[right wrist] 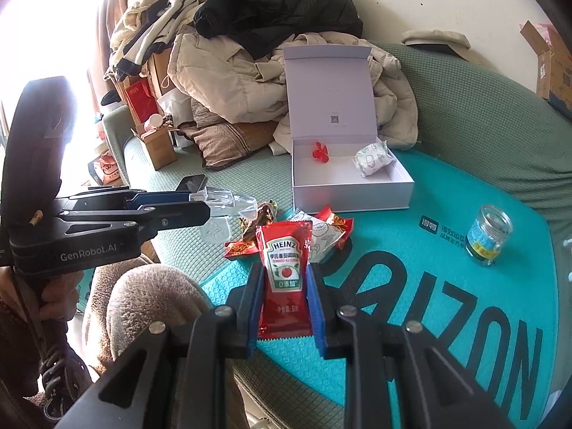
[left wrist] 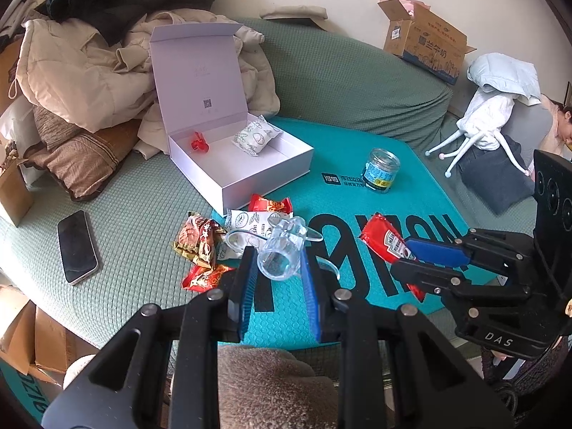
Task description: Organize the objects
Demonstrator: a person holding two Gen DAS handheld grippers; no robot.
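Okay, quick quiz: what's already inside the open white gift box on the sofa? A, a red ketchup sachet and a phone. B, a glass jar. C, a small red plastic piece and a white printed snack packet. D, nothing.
C: the open white gift box holds a small red plastic piece and a white printed snack packet.

The cardboard box (right wrist: 556, 68) is cut by the frame edge; the jar's label (left wrist: 379, 175) is unreadable
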